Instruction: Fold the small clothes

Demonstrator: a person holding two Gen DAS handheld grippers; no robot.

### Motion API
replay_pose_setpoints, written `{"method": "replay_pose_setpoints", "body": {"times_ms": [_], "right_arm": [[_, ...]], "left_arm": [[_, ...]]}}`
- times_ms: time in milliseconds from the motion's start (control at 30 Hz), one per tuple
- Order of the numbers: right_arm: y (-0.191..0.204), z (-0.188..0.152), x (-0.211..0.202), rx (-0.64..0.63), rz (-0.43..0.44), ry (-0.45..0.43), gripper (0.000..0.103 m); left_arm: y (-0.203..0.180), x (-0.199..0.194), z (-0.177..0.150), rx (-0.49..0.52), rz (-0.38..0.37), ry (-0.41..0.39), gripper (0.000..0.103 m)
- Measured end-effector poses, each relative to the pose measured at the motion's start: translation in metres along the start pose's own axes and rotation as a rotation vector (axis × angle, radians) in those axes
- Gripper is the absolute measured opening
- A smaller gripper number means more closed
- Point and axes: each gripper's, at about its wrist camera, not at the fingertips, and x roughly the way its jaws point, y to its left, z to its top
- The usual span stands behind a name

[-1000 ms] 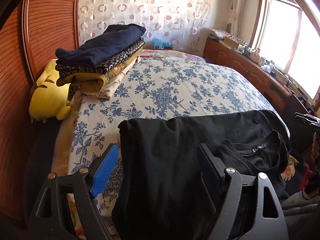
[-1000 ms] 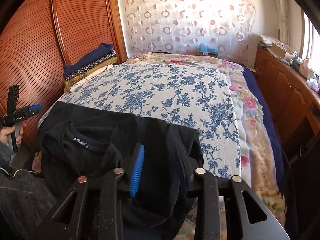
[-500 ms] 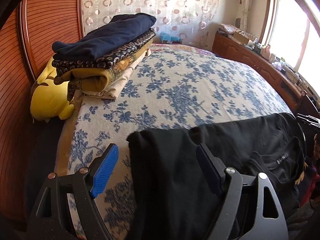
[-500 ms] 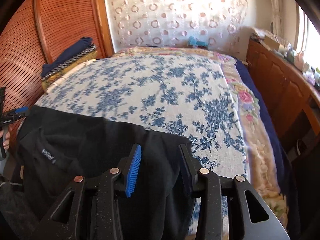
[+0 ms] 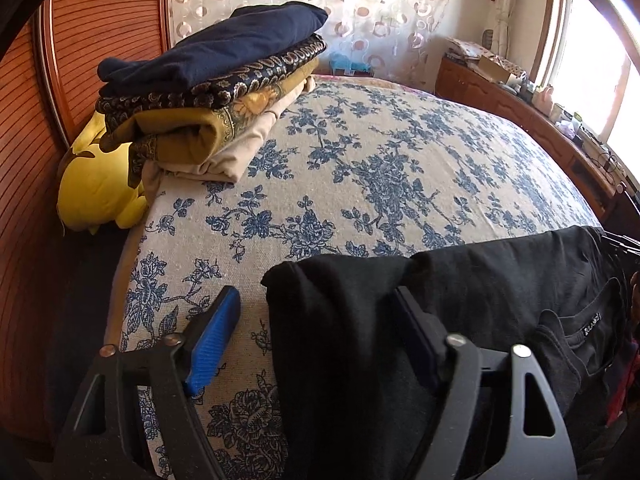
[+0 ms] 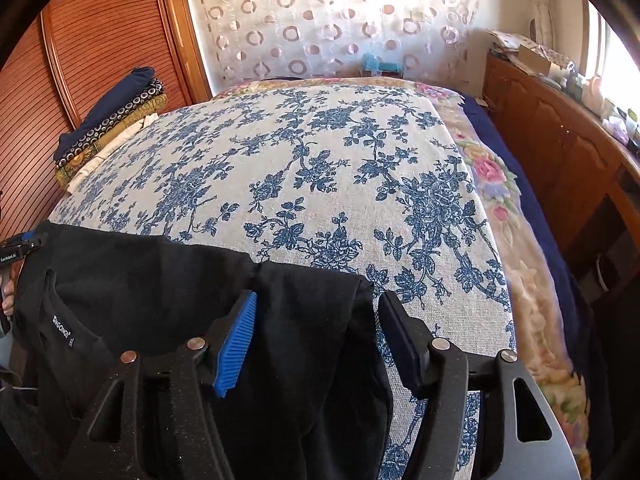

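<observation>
Lying across the near edge of the floral bedspread (image 5: 360,168), the black shirt (image 5: 500,280) sits between both spread tongs, left gripper (image 5: 316,340) narrowing, right gripper (image 6: 316,340) widening; folded clothes stack (image 5: 216,92) and yellow plush (image 5: 100,184) flank the wardrobe

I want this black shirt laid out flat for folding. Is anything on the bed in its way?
Nothing visible. The black shirt lies at the near edge, and the flowered bedspread beyond it is bare. The stack of folded clothes sits off at the far left corner.
</observation>
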Motion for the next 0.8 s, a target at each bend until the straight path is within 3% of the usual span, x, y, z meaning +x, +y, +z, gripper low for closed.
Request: {"method": "replay_pose_setpoints", "body": {"times_ms": [67, 167, 233, 367, 400, 500, 800], "right_arm": [[-0.001, -0.002, 0.000, 0.007, 0.014, -0.005, 0.064], [0.001, -0.005, -0.001, 0.005, 0.035, -0.009, 0.064], [0.003, -0.006, -0.002, 0.008, 0.043, -0.011, 0.056], [0.007, -0.009, -0.003, -0.001, 0.103, 0.002, 0.019], [0.010, -0.010, -0.005, -0.013, 0.116, 0.003, 0.013], [0.015, -0.015, -0.012, -0.024, 0.142, -0.010, 0.010], [0.015, -0.025, -0.101, 0.005, 0.190, -0.229, 0.009]], "left_arm": [[0.000, -0.002, 0.000, -0.002, -0.015, -0.003, 0.055], [0.000, -0.003, 0.002, -0.009, -0.039, 0.003, 0.040], [-0.004, -0.002, 0.002, -0.002, -0.047, 0.006, 0.033], [-0.012, -0.004, 0.000, 0.019, -0.066, 0.006, 0.013], [-0.014, -0.006, -0.001, 0.028, -0.059, 0.001, 0.012], [-0.019, -0.023, -0.003, 0.028, -0.076, -0.042, 0.011], [-0.033, -0.127, 0.006, 0.024, -0.184, -0.256, 0.011]]}}
